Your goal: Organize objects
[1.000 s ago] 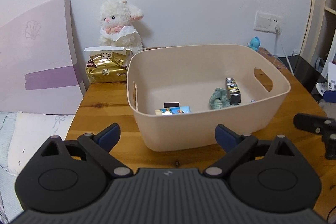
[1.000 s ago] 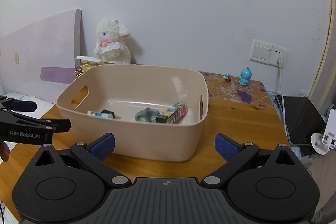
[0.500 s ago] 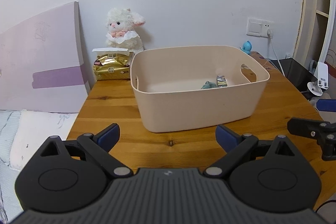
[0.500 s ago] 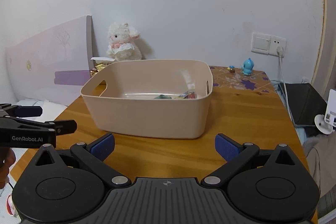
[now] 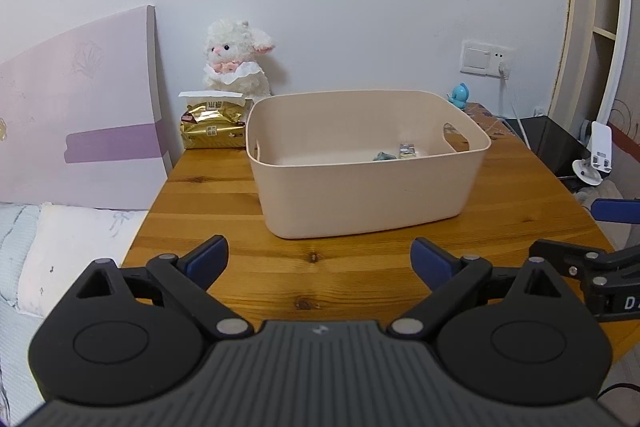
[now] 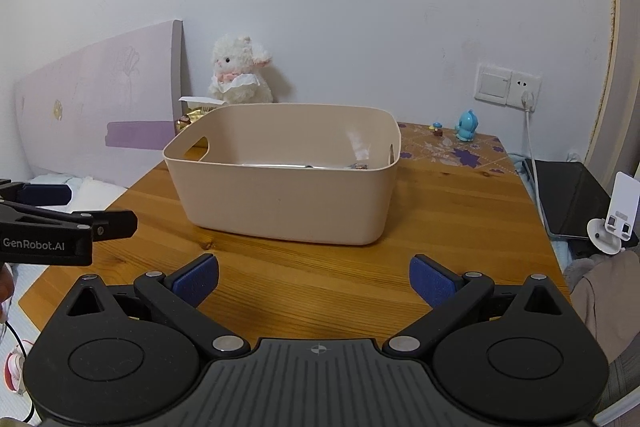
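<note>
A beige plastic basket (image 5: pixel 372 199) stands on the wooden table (image 5: pixel 360 267); it also shows in the right wrist view (image 6: pixel 280 203). Inside it I see a small teal toy (image 5: pixel 383 156) and a small printed box (image 5: pixel 408 150); the rest of its contents are hidden by the wall. My left gripper (image 5: pixel 319 261) is open and empty, well back from the basket's front. My right gripper (image 6: pixel 314 279) is open and empty, also back from the basket. Each gripper shows at the edge of the other's view.
A white plush lamb (image 5: pixel 234 67) and a gold tissue pack (image 5: pixel 212 125) sit at the table's back left. A blue figurine (image 6: pixel 466 126) stands at the back right by a wall socket (image 6: pixel 508 90). A pink headboard (image 5: pixel 80 131) and bed lie left. A black tablet (image 6: pixel 576 195) lies right.
Both grippers have pulled back and away from the basket, which now looks smaller and farther. Its contents are more hidden by the walls. Both stay open.
</note>
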`<state>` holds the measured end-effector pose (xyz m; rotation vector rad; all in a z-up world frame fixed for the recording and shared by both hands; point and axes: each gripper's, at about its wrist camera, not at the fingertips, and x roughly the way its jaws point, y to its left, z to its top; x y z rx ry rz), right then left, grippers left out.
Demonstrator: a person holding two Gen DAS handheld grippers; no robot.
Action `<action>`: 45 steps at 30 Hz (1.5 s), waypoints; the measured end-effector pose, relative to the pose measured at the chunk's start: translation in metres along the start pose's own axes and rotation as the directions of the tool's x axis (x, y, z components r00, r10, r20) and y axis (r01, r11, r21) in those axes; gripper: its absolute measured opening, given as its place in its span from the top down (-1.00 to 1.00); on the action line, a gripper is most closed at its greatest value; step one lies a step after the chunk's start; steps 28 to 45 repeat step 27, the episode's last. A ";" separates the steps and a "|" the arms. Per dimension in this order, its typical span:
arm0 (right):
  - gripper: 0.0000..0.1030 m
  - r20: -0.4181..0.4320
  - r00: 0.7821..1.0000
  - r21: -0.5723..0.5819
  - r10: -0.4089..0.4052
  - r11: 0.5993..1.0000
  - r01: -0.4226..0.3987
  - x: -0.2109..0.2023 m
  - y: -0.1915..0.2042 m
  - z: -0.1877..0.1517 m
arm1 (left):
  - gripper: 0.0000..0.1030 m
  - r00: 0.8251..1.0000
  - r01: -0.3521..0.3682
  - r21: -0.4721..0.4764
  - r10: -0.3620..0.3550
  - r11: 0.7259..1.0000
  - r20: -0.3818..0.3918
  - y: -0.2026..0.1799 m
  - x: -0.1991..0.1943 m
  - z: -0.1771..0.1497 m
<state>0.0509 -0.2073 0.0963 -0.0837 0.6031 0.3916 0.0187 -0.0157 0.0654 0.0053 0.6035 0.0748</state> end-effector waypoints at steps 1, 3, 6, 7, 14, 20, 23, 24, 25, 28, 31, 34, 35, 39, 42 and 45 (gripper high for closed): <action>-1.00 0.003 1.000 0.000 -0.003 1.000 0.003 -0.001 0.000 0.000 | -0.91 1.000 -0.001 0.001 0.001 1.000 -0.001 -0.001 -0.001 -0.001; -1.00 0.005 1.000 0.004 -0.004 1.000 0.004 -0.002 -0.001 -0.001 | -0.91 1.000 -0.007 0.006 0.007 1.000 0.001 -0.003 -0.004 -0.002; -1.00 0.009 1.000 0.011 -0.008 1.000 0.008 -0.004 -0.003 -0.001 | -0.91 1.000 -0.009 0.006 0.009 1.000 0.002 -0.004 -0.008 -0.004; -1.00 0.010 1.000 0.012 -0.010 1.000 0.010 -0.004 -0.003 -0.001 | -0.91 1.000 -0.011 0.007 0.011 1.000 0.003 -0.004 -0.008 -0.004; -1.00 0.026 0.999 0.018 -0.021 1.000 0.020 -0.009 -0.004 -0.001 | -0.91 1.000 -0.016 0.010 0.016 1.000 -0.001 -0.004 -0.010 -0.008; -1.00 0.019 1.000 0.025 -0.022 0.999 0.022 -0.006 -0.007 -0.002 | -0.91 1.000 -0.024 0.010 0.024 1.000 -0.003 -0.002 -0.009 -0.009; -1.00 0.016 1.000 0.023 -0.020 1.000 0.019 -0.005 -0.007 -0.002 | -0.91 1.000 -0.026 0.006 0.026 1.000 -0.006 0.000 -0.008 -0.009; -1.00 0.016 1.000 0.023 -0.018 1.000 0.018 -0.005 -0.007 -0.002 | -0.91 1.000 -0.023 0.003 0.023 1.000 -0.009 0.000 -0.008 -0.009; -1.00 0.015 1.000 0.023 -0.017 1.000 0.017 -0.004 -0.007 -0.002 | -0.91 1.000 -0.019 0.001 0.019 1.000 -0.011 0.000 -0.007 -0.008; -1.00 0.010 1.000 0.025 -0.018 1.000 0.017 -0.002 -0.007 -0.002 | -0.91 1.000 -0.017 0.002 0.017 1.000 -0.009 0.000 -0.007 -0.008; -1.00 0.010 1.000 0.025 -0.018 1.000 0.017 -0.002 -0.007 -0.002 | -0.91 1.000 -0.017 0.002 0.017 1.000 -0.009 0.000 -0.007 -0.008; -1.00 0.010 1.000 0.025 -0.018 1.000 0.017 -0.002 -0.007 -0.002 | -0.91 1.000 -0.017 0.002 0.017 1.000 -0.009 0.000 -0.007 -0.008; -1.00 0.010 1.000 0.025 -0.018 1.000 0.017 -0.002 -0.007 -0.002 | -0.91 1.000 -0.017 0.002 0.017 1.000 -0.009 0.000 -0.007 -0.008; -1.00 0.010 1.000 0.025 -0.018 1.000 0.017 -0.002 -0.007 -0.002 | -0.91 1.000 -0.017 0.002 0.017 1.000 -0.009 0.000 -0.007 -0.008; -1.00 0.010 1.000 0.025 -0.018 1.000 0.017 -0.002 -0.007 -0.002 | -0.91 1.000 -0.017 0.002 0.017 1.000 -0.009 0.000 -0.007 -0.008; -1.00 0.010 1.000 0.025 -0.018 1.000 0.017 -0.002 -0.007 -0.002 | -0.91 1.000 -0.017 0.002 0.017 1.000 -0.009 0.000 -0.007 -0.008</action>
